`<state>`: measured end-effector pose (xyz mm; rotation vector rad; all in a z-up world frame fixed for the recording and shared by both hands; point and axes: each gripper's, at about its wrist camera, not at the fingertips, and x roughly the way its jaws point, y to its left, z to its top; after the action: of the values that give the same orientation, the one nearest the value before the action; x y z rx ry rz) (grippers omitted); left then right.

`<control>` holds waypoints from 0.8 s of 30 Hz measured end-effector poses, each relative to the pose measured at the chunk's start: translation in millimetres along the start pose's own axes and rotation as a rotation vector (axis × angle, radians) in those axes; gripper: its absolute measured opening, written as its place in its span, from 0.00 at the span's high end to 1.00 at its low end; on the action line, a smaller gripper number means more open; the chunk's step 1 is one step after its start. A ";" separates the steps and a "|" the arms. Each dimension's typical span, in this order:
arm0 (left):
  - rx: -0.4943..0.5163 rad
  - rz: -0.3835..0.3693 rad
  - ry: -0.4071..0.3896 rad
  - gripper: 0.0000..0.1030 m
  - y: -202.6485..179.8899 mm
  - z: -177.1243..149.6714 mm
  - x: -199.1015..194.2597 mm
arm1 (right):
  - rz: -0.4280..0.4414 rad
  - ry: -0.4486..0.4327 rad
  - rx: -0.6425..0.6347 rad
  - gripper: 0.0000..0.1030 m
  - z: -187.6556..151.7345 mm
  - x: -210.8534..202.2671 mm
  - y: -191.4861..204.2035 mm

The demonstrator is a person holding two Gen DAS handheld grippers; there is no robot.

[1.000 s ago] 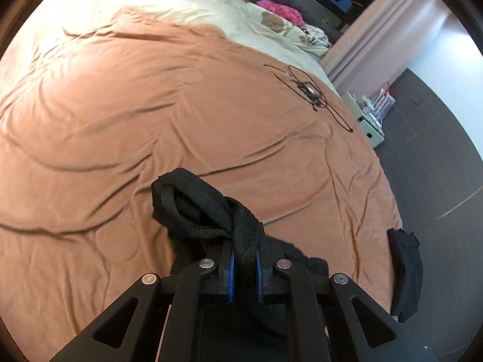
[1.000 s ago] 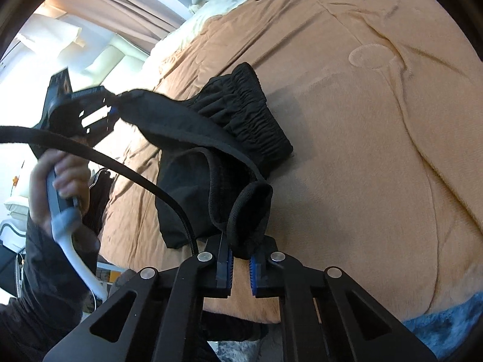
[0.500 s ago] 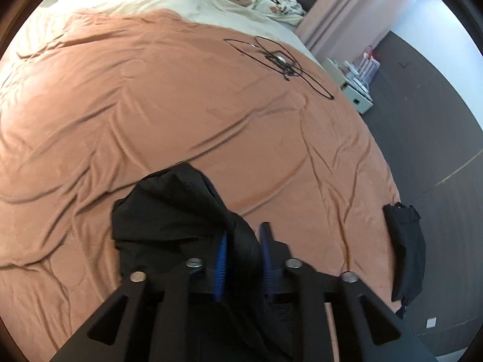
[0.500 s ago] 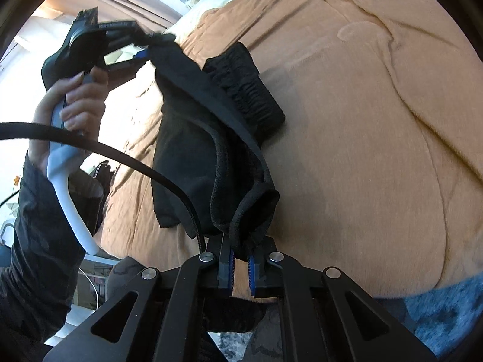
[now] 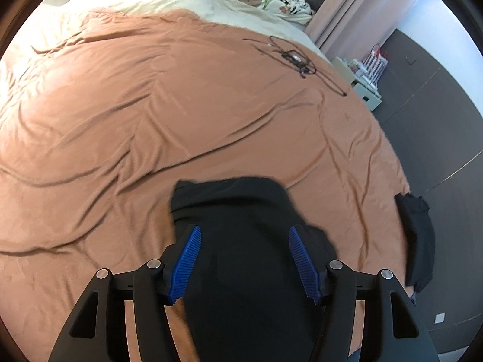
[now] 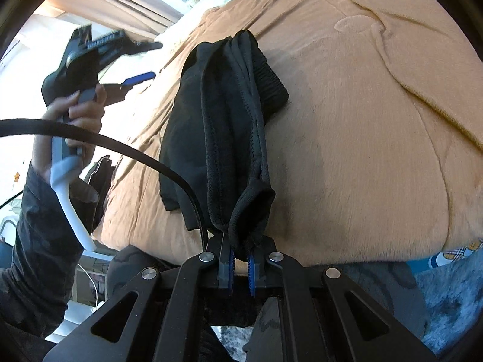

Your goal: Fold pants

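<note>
Right gripper (image 6: 240, 264): blue pads pinched tight on a bunched edge of the black pants (image 6: 217, 126), which run from the jaws up across the near edge of the bed. Left gripper (image 5: 244, 262): jaws spread wide, nothing between the pads; dark cloth lies below and between them, not clamped. The right wrist view confirms it: the left tool is held up in the person's hand (image 6: 75, 114), clear of the cloth.

Pants sit near the foot-side edge of the brown bedspread (image 5: 151, 105), folded into a long narrow band, ribbed waistband at the far end.

We judge the step in hand to be laying down the fold. To do it well:
- keep the right grip until the held edge sits square on the layer beneath
- lower it rather than drop it, so the layers do not slide
- bring the free left tool back to press or re-grip the opposite edge

Also on the bed: a tangle of black cable (image 5: 295, 60) farther up, and a second dark garment (image 5: 418, 241) hanging over the side edge.

Change from a second ago: the left jaws were closed on a bunch of the pants; half a second ago they were parting; now they are fully apart and lifted off. The right grip is unchanged.
</note>
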<state>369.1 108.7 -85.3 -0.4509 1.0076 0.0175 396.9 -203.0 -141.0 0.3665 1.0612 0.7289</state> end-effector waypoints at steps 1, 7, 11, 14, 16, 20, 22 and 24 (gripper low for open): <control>0.000 0.005 0.006 0.39 5.0 -4.1 -2.4 | 0.000 0.003 -0.001 0.97 -0.9 0.2 -0.4; 0.003 0.024 0.033 0.39 24.5 -25.9 -14.6 | -0.038 0.020 -0.020 0.94 -2.8 -2.8 2.0; 0.014 0.031 0.047 0.39 32.5 -41.2 -20.3 | -0.057 -0.015 -0.038 0.57 0.5 -15.0 7.0; 0.016 0.023 0.053 0.39 37.6 -50.9 -24.6 | -0.082 -0.089 -0.045 0.43 4.7 -30.7 7.8; 0.020 0.025 0.055 0.39 40.1 -56.7 -27.3 | -0.091 -0.133 -0.044 0.43 11.2 -41.8 7.9; 0.010 0.015 0.060 0.38 44.9 -66.4 -30.6 | -0.086 -0.162 -0.063 0.43 28.8 -48.5 9.3; -0.002 0.006 0.060 0.38 47.5 -70.9 -31.4 | -0.080 -0.174 -0.082 0.43 37.7 -46.9 11.9; -0.011 0.001 0.061 0.38 49.1 -75.4 -31.4 | -0.080 -0.181 -0.109 0.43 49.9 -42.2 16.4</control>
<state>280.2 131.3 -111.1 -0.4635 1.0680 0.0100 423.0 -217.5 -80.6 0.2888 0.8570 0.6666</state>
